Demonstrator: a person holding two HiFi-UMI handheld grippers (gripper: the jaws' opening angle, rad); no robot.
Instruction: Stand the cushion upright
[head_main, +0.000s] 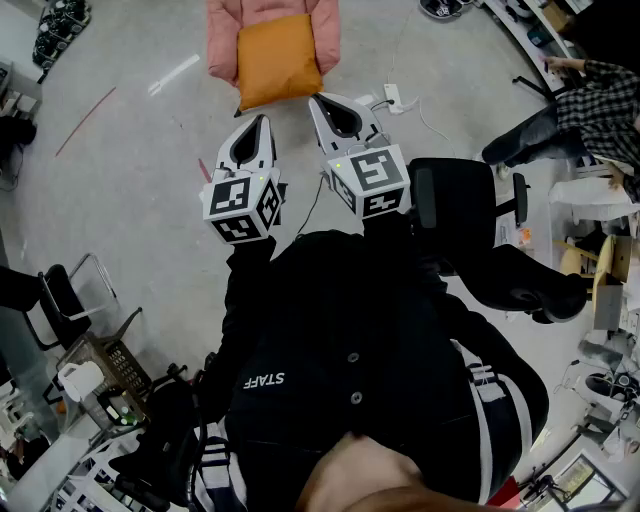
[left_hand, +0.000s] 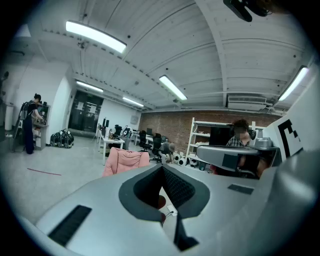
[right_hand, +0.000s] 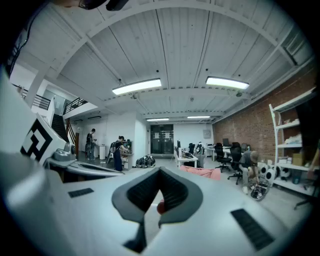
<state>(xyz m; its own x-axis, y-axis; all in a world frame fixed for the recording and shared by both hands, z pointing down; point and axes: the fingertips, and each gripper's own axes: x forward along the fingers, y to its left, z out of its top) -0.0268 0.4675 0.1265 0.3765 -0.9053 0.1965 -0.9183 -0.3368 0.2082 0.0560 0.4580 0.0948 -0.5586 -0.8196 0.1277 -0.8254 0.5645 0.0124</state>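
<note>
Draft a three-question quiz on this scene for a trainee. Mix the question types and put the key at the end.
1. True or false: the left gripper is shut on the cushion.
2. Multiple choice: the cushion rests on A) the bare floor, B) the pink armchair, C) a black office chair.
3. Fill in: the right gripper has its jaws ____.

Key
1. False. It is shut, but it is short of the cushion and not touching it.
2. B.
3. Shut.
</note>
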